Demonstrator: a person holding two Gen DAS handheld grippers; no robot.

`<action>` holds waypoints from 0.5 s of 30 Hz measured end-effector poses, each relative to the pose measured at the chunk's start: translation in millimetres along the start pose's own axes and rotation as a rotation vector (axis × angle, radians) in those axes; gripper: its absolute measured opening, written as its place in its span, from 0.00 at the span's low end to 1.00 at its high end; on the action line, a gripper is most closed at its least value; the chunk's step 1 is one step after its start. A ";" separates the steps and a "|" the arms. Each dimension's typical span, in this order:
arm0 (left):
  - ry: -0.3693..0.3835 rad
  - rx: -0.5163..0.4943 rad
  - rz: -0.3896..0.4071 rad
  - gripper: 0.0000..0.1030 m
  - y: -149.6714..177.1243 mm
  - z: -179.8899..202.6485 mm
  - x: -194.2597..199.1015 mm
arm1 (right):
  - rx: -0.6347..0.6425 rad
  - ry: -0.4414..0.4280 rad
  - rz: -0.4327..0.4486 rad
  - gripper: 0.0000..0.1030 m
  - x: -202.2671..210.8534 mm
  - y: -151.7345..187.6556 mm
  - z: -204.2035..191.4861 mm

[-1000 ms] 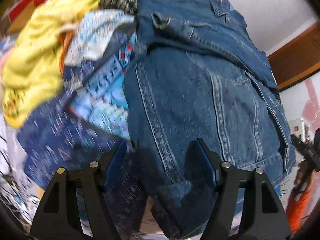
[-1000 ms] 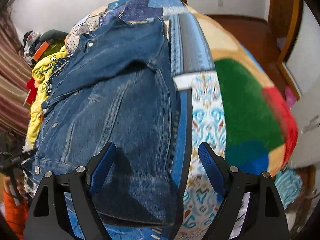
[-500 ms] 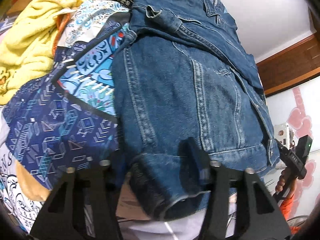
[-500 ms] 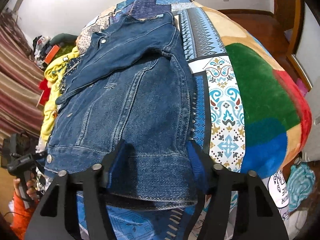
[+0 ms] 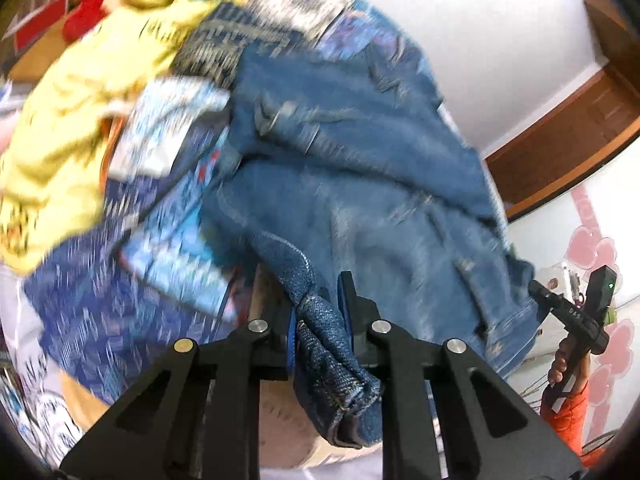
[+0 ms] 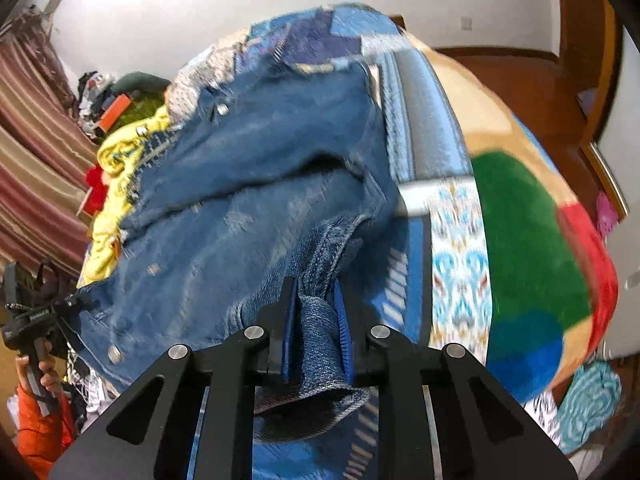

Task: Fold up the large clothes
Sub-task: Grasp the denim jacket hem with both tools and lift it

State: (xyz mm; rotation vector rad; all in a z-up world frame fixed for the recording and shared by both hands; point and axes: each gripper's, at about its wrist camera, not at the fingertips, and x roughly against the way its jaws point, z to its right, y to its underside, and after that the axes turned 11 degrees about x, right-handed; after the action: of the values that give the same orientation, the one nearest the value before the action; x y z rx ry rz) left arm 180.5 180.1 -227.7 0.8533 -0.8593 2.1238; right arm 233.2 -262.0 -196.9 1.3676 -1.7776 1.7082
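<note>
Closest in, the left gripper (image 5: pixel 320 312) is clamped down on a bunched corner of the denim jacket (image 5: pixel 360 184), hem fabric squeezed between the blue pads and hanging out below them. Same deal on the other side: the right gripper (image 6: pixel 314 320) has its jaws closed tight on the opposite hem corner, a fold of denim wedged in between.

From there the jacket spreads away over the patchwork bedspread (image 6: pixel 516 240), front side up, snaps showing, one sleeve folded across the chest. It's all motion-blurred, so details are mushy.

There's white lettering on the other gripper's body where it shows at the frame edge, but it's too small to read.

Past the jacket on its left side, a yellow garment (image 5: pixel 72 128) is heaped on the bed with something red (image 5: pixel 86 4) behind it. Striped curtains (image 6: pixel 32 160) hang farther back.
</note>
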 end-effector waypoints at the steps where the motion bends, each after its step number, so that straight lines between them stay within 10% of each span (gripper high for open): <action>1: 0.020 -0.007 0.017 0.16 -8.8 6.8 4.1 | 0.009 -0.003 0.017 0.16 2.4 -5.8 -1.7; 15: 0.105 -0.058 0.217 0.16 -140.9 68.5 4.6 | 0.151 0.063 0.247 0.14 -4.0 -137.0 -16.4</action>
State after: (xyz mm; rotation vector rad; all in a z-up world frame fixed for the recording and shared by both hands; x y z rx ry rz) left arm 308.4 206.7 -140.9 0.6367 -0.9913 2.2951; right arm 337.0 -221.8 -115.3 1.1760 -1.8801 2.0264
